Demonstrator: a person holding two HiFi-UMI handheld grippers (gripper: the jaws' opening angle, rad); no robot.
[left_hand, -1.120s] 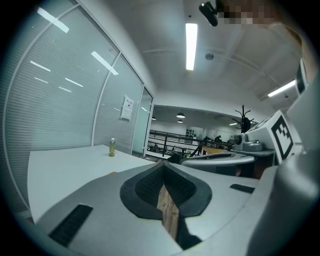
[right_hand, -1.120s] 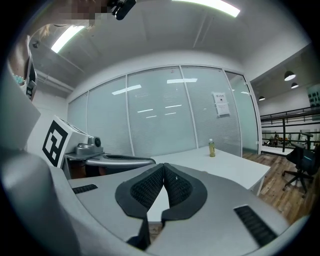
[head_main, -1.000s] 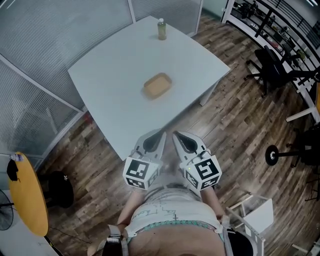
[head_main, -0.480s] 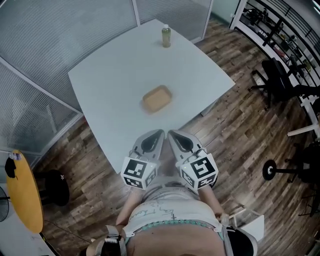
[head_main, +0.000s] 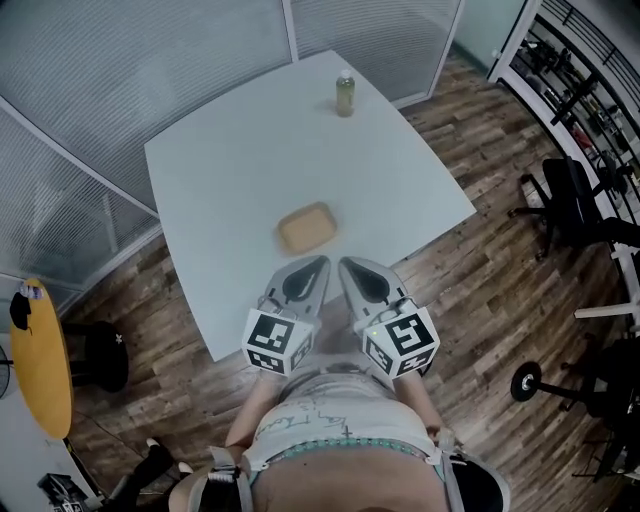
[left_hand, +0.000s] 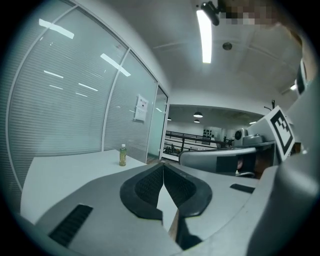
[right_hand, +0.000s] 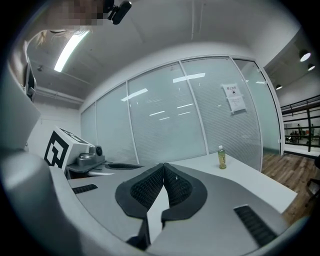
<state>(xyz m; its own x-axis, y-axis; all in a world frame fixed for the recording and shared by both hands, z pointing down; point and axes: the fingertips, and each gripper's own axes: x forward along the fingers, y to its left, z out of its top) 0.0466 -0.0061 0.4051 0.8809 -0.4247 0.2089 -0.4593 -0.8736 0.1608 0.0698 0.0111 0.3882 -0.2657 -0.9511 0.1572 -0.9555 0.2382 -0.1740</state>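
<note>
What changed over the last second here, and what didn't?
The left gripper and right gripper have advanced side by side over the near edge of the white table, toward the tan tray. Their jaws stay shut on nothing; tray and bottle lie where they were.

An office — frosted glass partition walls (head_main: 120, 70), a white table (head_main: 230, 160), swivel chair (head_main: 585, 205), wood-plank floor (head_main: 500, 300).

Grey left claw (head_main: 321, 261), black ribbed pads (left_hand: 149, 186), perhaps white shirt (head_main: 335, 425)

1 table (head_main: 230, 170) w/ 1 tan tray (head_main: 307, 228) + 1 bottle (head_main: 344, 95) on it. 2 grippers at its near edge: left gripper (head_main: 318, 264), right gripper (head_main: 347, 266).
</note>
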